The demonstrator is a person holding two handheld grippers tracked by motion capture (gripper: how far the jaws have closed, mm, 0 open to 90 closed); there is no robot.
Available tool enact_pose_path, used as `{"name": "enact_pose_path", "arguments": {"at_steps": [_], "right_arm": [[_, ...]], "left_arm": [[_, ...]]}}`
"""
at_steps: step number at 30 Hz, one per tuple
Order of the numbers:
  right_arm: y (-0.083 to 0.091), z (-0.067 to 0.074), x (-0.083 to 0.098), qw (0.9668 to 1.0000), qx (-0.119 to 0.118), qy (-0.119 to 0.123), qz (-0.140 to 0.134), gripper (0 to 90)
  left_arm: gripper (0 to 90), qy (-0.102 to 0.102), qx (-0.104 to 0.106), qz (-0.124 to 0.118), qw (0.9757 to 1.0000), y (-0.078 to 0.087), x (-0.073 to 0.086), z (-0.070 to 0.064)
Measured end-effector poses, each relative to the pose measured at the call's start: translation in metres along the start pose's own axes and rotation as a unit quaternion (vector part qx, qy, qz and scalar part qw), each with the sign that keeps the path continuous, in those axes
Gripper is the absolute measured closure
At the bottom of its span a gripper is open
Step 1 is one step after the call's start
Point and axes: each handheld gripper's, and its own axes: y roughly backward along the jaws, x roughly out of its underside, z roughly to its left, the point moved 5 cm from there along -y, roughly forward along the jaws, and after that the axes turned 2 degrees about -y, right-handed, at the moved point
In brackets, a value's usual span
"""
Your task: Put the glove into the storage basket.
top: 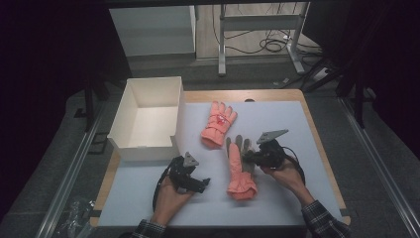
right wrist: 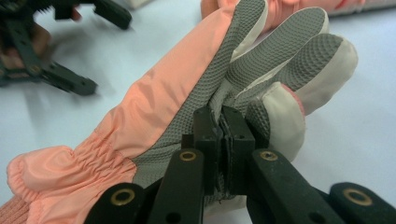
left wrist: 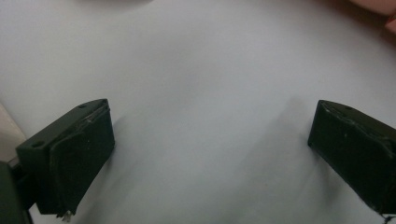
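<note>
Nearest us, our left gripper (top: 202, 182) rests low over the mat (top: 277, 208), jaws spread wide with nothing but bare mat between them; in the left gripper view the two black pads (left wrist: 79, 154) stand far apart. Just to its right lies the near glove (top: 240, 171), cuff toward us, fingers pointing away; our right gripper (top: 249, 157) is clamped on it from the right, at the grey palm side. In the right gripper view the jaws are pressed together on a fold of the grey textured palm (right wrist: 205, 93), the peach back of the glove running off to the left and the pale fingertips (right wrist: 343, 63) spreading to the upper right. Farther off, well apart from both grippers, the second glove (top: 218, 124) lies flat on the mat, fingers away from us; to its left stands the open white box (top: 130, 109), overhanging the table's left edge.
</note>
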Motion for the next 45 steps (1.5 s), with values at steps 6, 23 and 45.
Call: {"name": "enact_pose_path", "arguments": {"at_steps": [6, 23, 45], "right_arm": [[-0.007, -0.004, 0.005, 0.9999, 0.008, 0.005, 0.007, 83.2], [0.002, -0.019, -0.023, 0.9978, 0.063, -0.003, -0.02, 48.5], [-0.044, -0.053, -0.084, 0.9948, 0.091, -0.036, -0.028, 42.3]], "left_arm": [[0.3, 0.001, 0.0, 0.0, 1.0, 0.0, 0.0, 0.0], [0.3, 0.002, 0.0, -0.001, 1.0, 0.0, 0.0, 0.0], [0.4, 0.001, 0.0, 0.001, 1.0, 0.0, 0.0, 0.0]]}}
